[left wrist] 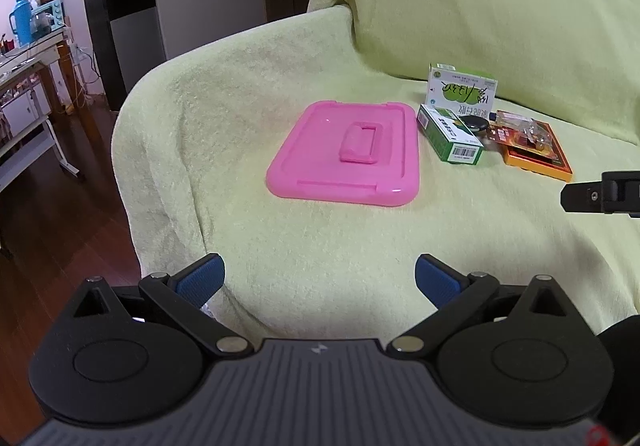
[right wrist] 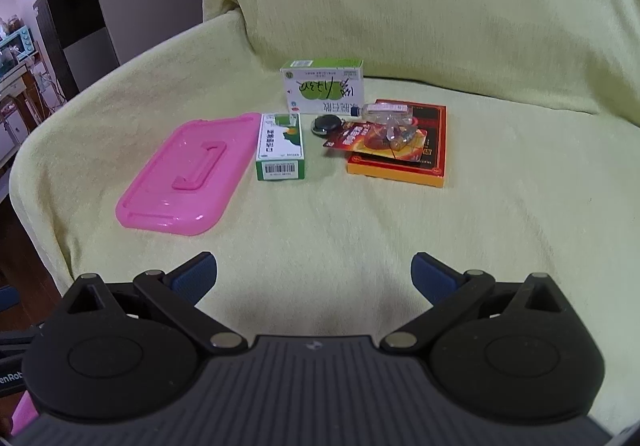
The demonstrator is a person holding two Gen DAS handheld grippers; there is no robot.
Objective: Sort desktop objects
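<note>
Right wrist: both tools point(right wrist: 314, 272) point(left wrist: 320, 274) apart, empty; green box point(right wrist: 281, 146) between pink lid point(right wrist: 188, 174), orange book point(right wrist: 400, 154).

Left tongs point(left wrist: 320, 278) and right tongs point(right wrist: 314, 276) gape wide (both empty).

Both wrist cameras are looking forward and slightly down from the seat's near edge, the left facing the pink lid point(left wrist: 346, 154) centrally, the right facing the orange box point(right wrist: 400, 144), both sharing lid, green carton point(right wrist: 281, 147) and yellow-green cover point(right wrist: 360, 222).
</note>
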